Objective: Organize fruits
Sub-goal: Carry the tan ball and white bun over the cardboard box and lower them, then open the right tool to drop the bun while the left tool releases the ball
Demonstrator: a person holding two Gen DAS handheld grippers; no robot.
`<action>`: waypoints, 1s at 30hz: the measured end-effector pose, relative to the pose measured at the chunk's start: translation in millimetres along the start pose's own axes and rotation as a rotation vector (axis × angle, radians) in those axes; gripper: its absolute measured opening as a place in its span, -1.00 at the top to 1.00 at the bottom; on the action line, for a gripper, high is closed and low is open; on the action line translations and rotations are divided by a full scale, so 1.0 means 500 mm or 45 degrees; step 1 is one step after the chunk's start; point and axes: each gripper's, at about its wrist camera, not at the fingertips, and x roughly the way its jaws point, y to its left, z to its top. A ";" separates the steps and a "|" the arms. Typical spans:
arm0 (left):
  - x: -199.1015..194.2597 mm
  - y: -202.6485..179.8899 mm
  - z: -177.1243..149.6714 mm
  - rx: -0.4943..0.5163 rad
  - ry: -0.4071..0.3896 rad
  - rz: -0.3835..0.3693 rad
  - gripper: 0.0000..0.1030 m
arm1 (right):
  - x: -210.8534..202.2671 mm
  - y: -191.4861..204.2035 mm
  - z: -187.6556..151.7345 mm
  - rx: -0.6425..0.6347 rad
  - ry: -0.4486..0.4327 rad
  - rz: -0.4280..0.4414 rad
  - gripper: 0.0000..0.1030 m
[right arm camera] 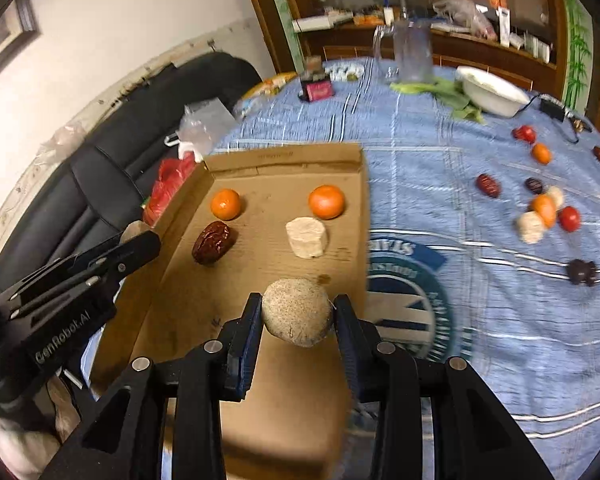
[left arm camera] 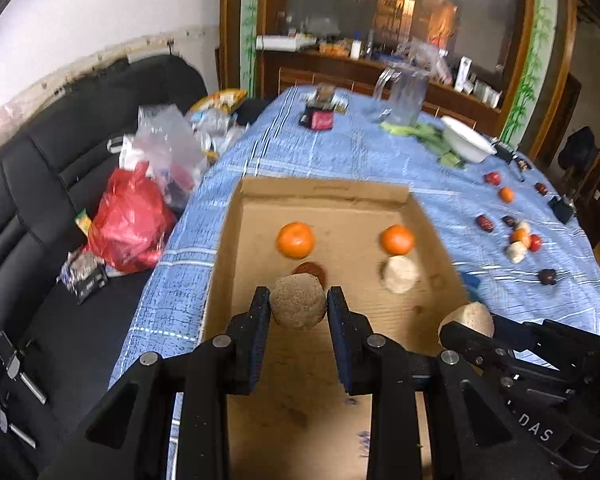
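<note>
My left gripper (left arm camera: 298,296) is shut on a round, speckled beige fruit (left arm camera: 298,308) above the near part of the cardboard tray (left arm camera: 324,190). In the tray lie two oranges (left arm camera: 295,239) (left arm camera: 397,239), a dark red date (left arm camera: 310,270) partly hidden behind the held fruit, and a pale beige chunk (left arm camera: 400,274). My right gripper (right arm camera: 298,304) is shut on a second beige round fruit (right arm camera: 296,314) over the tray's near right side (right arm camera: 284,158). Each gripper shows in the other's view, the right one (left arm camera: 460,328) and the left one (right arm camera: 140,240), both with a beige fruit at the tip.
Several loose fruits (right arm camera: 544,208) lie on the blue tablecloth (right arm camera: 440,152) to the tray's right. At the far end stand a white bowl (right arm camera: 492,90), a glass jug (right arm camera: 412,54) and a pink box (right arm camera: 320,90). A black sofa (left arm camera: 60,160) with bags (left arm camera: 130,224) borders the left edge.
</note>
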 end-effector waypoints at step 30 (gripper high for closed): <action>0.104 0.017 0.001 0.003 0.257 0.049 0.05 | 0.113 0.020 0.022 -0.013 0.136 -0.082 0.11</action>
